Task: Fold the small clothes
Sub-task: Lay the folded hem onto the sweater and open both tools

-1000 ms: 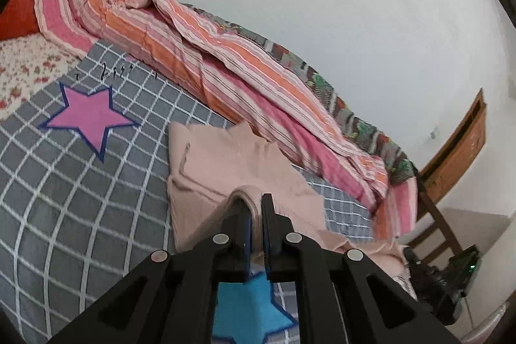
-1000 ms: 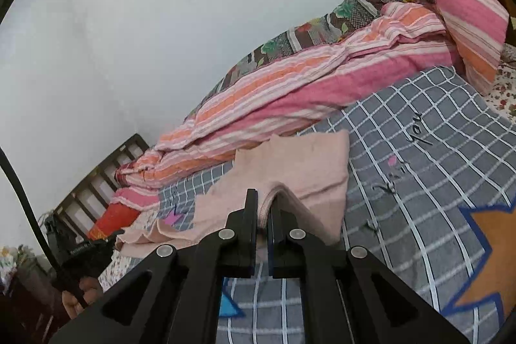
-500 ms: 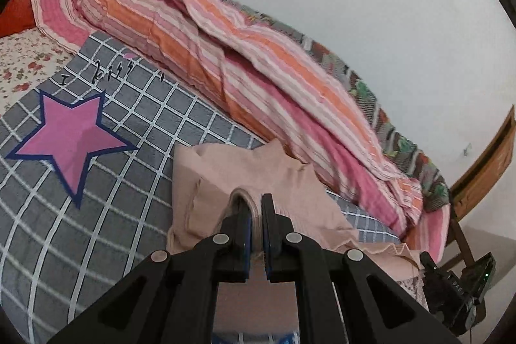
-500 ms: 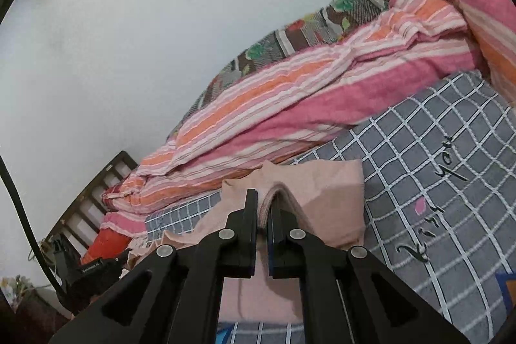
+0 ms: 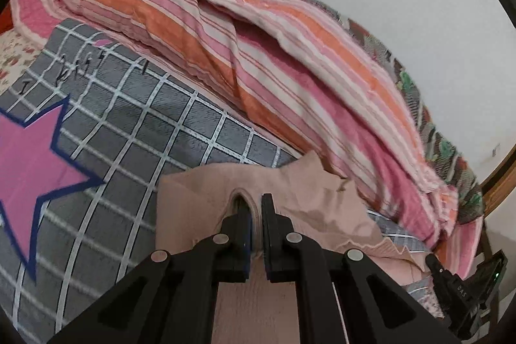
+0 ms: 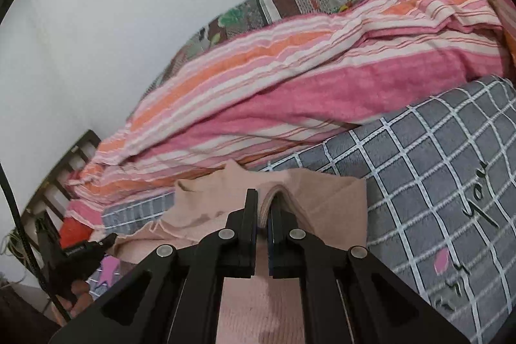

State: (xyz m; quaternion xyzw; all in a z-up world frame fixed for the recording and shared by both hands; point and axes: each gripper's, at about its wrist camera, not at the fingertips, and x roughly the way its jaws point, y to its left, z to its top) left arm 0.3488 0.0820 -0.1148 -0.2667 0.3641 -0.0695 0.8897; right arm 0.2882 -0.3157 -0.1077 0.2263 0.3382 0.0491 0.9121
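- The bed (image 5: pixel 135 131) carries a grey checked cover with a pink star (image 5: pixel 29 170); a striped quilt (image 5: pixel 258 54) lies bunched along the wall side.
- The garment (image 5: pixel 200 199), a small peach-pink piece, lies on the cover just beside the quilt, its near edge lifted and doubled toward the far edge.
- The left tongs (image 5: pixel 254 208) are clamped on a bunched layer of the garment's edge; the right tongs (image 6: pixel 264 205) are clamped on the same edge at the other side.
- Step in hand, as I judge it: carrying the near edge over to make a fold across the garment.
- The next move calls for lowering both corners level onto the far edge, lined up, then letting go without dragging the cloth.
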